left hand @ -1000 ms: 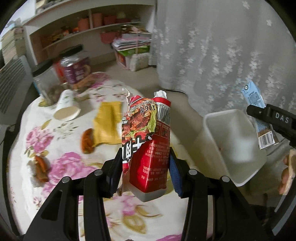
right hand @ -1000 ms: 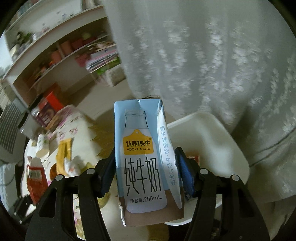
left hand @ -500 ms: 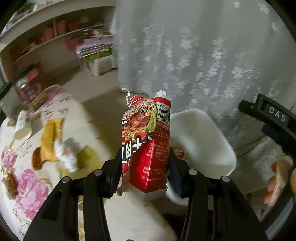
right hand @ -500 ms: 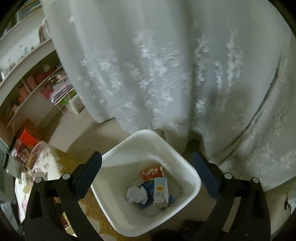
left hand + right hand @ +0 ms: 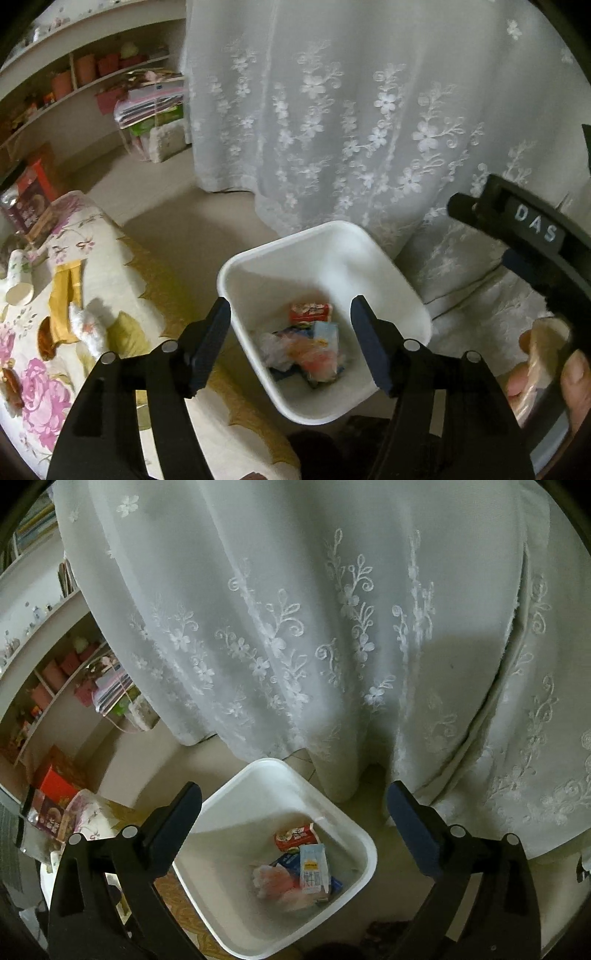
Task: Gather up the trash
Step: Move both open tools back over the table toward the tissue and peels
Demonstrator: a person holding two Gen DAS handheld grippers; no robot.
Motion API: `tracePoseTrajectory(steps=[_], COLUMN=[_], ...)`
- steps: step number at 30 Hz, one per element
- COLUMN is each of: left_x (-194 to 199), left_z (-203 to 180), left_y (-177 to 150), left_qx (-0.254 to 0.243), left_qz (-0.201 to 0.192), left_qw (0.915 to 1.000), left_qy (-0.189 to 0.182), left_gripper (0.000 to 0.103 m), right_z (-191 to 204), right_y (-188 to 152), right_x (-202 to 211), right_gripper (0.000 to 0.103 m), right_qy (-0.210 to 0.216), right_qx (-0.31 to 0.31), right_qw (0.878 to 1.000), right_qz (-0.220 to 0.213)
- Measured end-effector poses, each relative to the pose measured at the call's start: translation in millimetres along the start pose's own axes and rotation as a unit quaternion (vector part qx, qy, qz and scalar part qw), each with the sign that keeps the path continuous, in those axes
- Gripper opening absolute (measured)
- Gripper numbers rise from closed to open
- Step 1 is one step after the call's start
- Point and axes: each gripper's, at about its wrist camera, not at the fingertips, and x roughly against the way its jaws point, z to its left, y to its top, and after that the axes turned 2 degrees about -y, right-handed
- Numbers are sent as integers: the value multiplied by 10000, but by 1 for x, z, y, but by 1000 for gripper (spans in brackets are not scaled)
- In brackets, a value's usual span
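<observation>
A white square trash bin (image 5: 384,266) stands on the floor beside the table; it also shows in the right wrist view (image 5: 258,775). Inside lie a red packet (image 5: 309,312), a light blue milk carton (image 5: 313,867), crumpled wrappers (image 5: 314,360) and other trash. My left gripper (image 5: 295,343) is open and empty above the bin. My right gripper (image 5: 293,830) is open and empty above the bin too; its body shows at the right of the left wrist view (image 5: 524,236).
A table with a floral cloth (image 5: 44,387) at the left carries a yellow cloth (image 5: 64,291), a paper cup (image 5: 18,277), a crumpled white tissue (image 5: 86,325) and food scraps. A white lace curtain (image 5: 369,110) hangs behind the bin. Shelves (image 5: 85,74) stand at the back left.
My left gripper swung from the table over the bin, opened and let the red snack packet fall in. My right gripper earlier let the milk carton fall in and stays open.
</observation>
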Motion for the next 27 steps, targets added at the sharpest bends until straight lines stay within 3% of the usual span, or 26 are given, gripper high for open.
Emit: tracePoseTrajectory(steps=[4, 11, 18, 27], left_x=[9, 28, 45, 60], left_z=[21, 69, 118, 180], left_y=[-5, -11, -22, -50], left_qx=[99, 404, 801, 1179], left_qz=[-90, -272, -320, -161], left_qw=[9992, 9936, 9861, 9734], left_qy=[385, 1023, 1424, 1958], left_gripper=[73, 73, 78, 78], right_z=[16, 64, 114, 176], right_y=[-6, -32, -58, -102], right_x=[2, 2, 15, 15], right_gripper=[96, 96, 96, 96], right_qy=[69, 97, 38, 404], right_qx=[221, 974, 1736, 2551], right_qw=[9997, 9952, 9846, 9661], right_qz=[-29, 67, -224, 16])
